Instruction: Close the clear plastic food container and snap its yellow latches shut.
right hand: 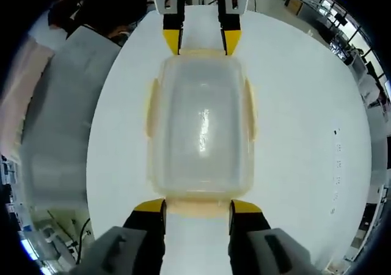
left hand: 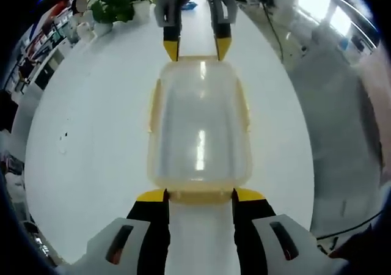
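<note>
One clear container, lid on, white table; two tongs, left and right, spread open at opposite end latches, gripping nothing.

The left gripper points forward along the table, its two yellow-tipped jaws spread apart and level with each other. The right gripper faces it from the opposite side in the same pose, jaws parted to a like width. Each one appears at the top of the other's view, tips pointing back toward the camera
</note>
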